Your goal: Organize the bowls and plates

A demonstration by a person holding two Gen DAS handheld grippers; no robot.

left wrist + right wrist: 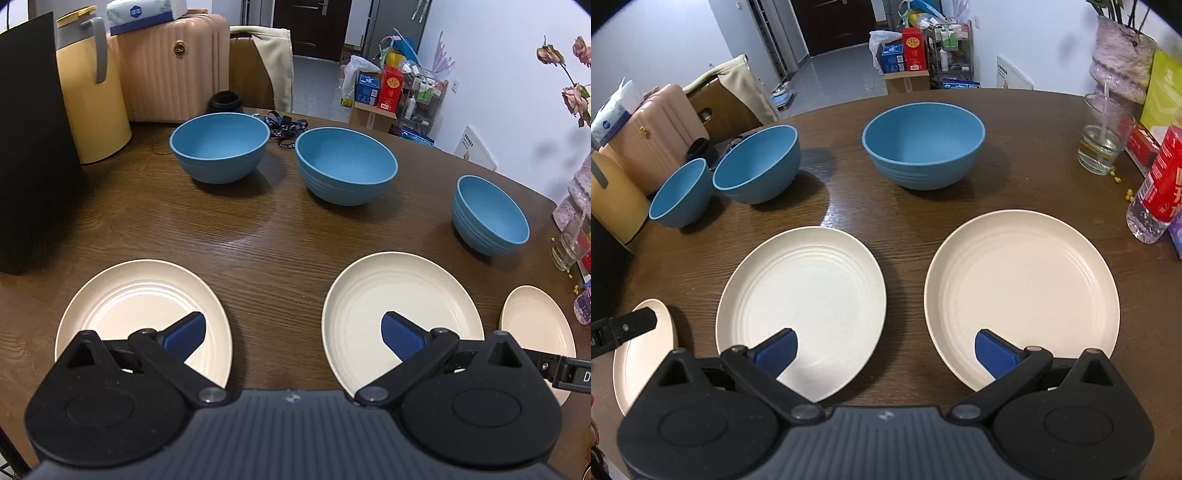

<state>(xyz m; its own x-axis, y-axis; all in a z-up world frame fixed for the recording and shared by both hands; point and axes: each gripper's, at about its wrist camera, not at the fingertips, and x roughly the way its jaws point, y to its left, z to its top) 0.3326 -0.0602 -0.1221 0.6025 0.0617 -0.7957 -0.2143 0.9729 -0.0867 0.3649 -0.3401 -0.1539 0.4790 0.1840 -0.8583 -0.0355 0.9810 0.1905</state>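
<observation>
Three blue bowls stand in a row on the far side of the brown table [258,229]: a left bowl [221,147] [679,195], a middle bowl [345,162] [757,162] and a right bowl [491,214] [923,147]. Three cream plates lie nearer: a left plate [140,295] [639,358], a middle plate [399,291] [805,291] and a right plate [535,325] [1023,291]. My left gripper [293,330] hangs open over the gap between the left and middle plates. Over the gap between the middle and right plates, my right gripper [884,350] is open too. Neither holds anything.
A black panel [33,147], a yellow bin [92,92] and a pink suitcase [173,70] crowd the table's left end. A lanyard [284,127] lies behind the bowls. A glass [1102,136], a bottle [1156,188] and a vase [1119,55] stand at the right edge.
</observation>
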